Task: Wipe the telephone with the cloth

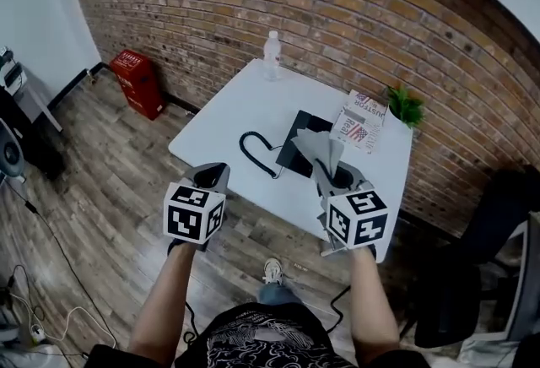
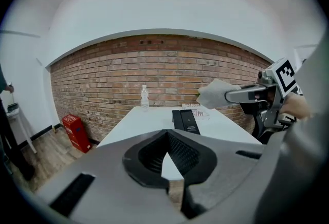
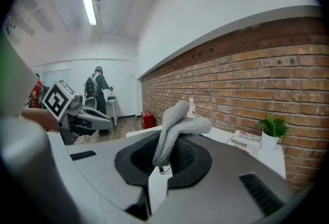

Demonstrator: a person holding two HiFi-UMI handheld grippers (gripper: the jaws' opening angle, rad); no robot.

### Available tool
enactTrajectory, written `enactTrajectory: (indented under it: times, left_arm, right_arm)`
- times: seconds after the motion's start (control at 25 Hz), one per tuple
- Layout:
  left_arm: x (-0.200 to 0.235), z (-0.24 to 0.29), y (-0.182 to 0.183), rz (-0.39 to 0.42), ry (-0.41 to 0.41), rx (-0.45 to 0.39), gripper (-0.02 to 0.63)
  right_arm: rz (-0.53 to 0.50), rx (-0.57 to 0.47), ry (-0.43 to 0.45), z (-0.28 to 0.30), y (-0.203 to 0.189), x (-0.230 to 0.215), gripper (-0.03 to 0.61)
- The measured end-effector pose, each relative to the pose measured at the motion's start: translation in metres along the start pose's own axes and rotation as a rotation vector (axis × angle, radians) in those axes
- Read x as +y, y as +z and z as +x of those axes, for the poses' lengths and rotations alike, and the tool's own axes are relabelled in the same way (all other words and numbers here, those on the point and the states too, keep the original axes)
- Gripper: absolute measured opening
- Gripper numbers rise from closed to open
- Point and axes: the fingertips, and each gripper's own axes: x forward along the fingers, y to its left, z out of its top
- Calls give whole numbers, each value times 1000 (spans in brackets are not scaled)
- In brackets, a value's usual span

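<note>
Before the white square table, the right gripper pinched the grey knitted cloth, the left gripper had its jaws pressed together, empty, and the black flat telephone lay on the table ahead, likely warranting a flat, steadied wipe.

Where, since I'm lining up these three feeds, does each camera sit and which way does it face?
Head view: on the person's head, steeply down at the table and telephone; forearms, left gripper and right gripper show.
Left gripper view: on the left gripper, along its shut, empty jaws toward table and brick wall; right gripper at right.
Right gripper view: on the right gripper, along jaws shut on the cloth, toward the brick wall; left gripper at left.
Shared: all three show the cloth.
</note>
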Motion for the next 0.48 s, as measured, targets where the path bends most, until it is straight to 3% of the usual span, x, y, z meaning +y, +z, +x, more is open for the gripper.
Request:
enactTrajectory:
  times: [0.48]
  left_arm:
    - [9, 112, 44, 18, -20, 43, 5]
  right_arm:
    - [31, 37, 28, 88, 10, -88, 11]
